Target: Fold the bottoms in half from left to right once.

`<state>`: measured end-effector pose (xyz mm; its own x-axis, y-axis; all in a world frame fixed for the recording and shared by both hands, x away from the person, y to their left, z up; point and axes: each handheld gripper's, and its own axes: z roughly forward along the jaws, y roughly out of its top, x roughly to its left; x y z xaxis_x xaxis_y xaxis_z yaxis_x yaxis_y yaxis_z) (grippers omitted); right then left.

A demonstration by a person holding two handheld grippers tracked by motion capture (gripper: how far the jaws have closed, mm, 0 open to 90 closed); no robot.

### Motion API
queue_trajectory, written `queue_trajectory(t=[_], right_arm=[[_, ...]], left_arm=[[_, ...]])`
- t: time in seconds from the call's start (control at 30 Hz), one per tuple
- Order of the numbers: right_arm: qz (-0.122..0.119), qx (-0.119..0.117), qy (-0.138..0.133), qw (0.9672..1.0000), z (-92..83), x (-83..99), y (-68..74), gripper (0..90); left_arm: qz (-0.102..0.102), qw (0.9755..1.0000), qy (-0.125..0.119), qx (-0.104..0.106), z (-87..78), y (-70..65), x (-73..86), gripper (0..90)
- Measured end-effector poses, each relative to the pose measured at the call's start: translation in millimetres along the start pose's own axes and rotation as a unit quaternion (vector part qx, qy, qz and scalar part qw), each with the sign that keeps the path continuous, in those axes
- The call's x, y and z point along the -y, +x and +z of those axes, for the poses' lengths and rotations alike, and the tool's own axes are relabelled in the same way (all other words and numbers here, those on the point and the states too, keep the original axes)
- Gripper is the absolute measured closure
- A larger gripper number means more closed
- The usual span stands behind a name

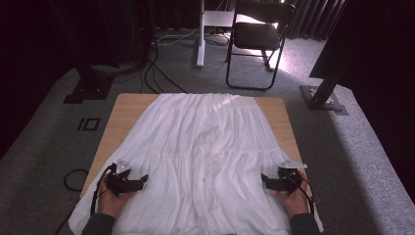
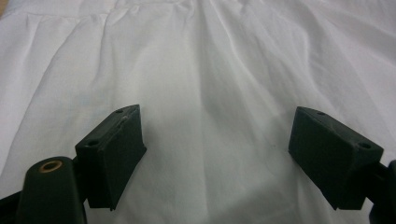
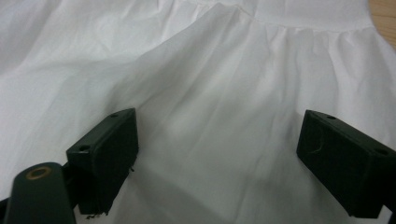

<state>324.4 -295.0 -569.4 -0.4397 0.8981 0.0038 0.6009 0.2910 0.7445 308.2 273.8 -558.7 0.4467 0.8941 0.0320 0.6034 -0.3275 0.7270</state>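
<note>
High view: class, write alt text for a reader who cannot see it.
A white tiered skirt lies spread flat over a wooden table, its hem toward the person. The left gripper and the right gripper, jaws open, rest on its near corners. A black folding chair stands beyond.

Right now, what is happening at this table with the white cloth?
A person holds a gripper in each hand over a white tiered skirt spread flat on a wooden table. The left gripper and the right gripper sit near the skirt's two near sides, pointing inward. Both have their jaws open with the fabric lying below them, and nothing is gripped yet.
</note>
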Motion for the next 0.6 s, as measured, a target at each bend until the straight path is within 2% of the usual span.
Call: queue_trajectory(t=[0.1,0.23,0.33,0.4,0.43,0.47,0.5,0.53,0.6], right_arm=[[0.0,0.0,0.0,1.0,0.0,-0.1,0.0,12.0],[0.0,0.0,0.0,1.0,0.0,0.0,0.0,12.1],[0.001,0.001,-0.001,1.0,-0.2,0.1,0.1,12.7],[0.001,0.002,-0.001,1.0,-0.2,0.1,0.1,12.8],[0.001,0.002,-0.001,1.0,-0.3,0.2,0.1,13.0],[0.001,0.002,-0.001,1.0,-0.3,0.2,0.2,13.1],[0.001,0.002,-0.002,1.0,-0.4,0.3,0.3,13.2],[0.002,0.002,-0.002,1.0,-0.5,0.4,0.3,13.4],[0.002,0.002,-0.002,1.0,-0.6,0.5,0.4,13.5]], left_arm=[[-0.001,1.0,0.0,-0.002,0.2,0.0,-0.3,18.3],[-0.012,0.9998,0.0,-0.013,1.1,-0.6,-1.3,18.9],[-0.017,0.9997,-0.004,-0.018,0.0,0.0,-0.9,23.8],[-0.017,0.9997,0.008,-0.017,-4.6,0.8,-2.5,27.5],[-0.01,0.9995,0.01,-0.029,-9.5,2.2,-3.5,29.1],[-0.004,0.9983,0.013,-0.056,-16.5,4.5,-4.5,29.1],[-0.008,0.9971,0.007,-0.075,-24.6,9.1,-4.9,29.1],[-0.019,0.9967,-0.005,-0.078,-32.7,15.7,-4.1,28.6],[-0.042,0.9946,-0.007,-0.094,-44.3,29.7,0.6,22.1]])
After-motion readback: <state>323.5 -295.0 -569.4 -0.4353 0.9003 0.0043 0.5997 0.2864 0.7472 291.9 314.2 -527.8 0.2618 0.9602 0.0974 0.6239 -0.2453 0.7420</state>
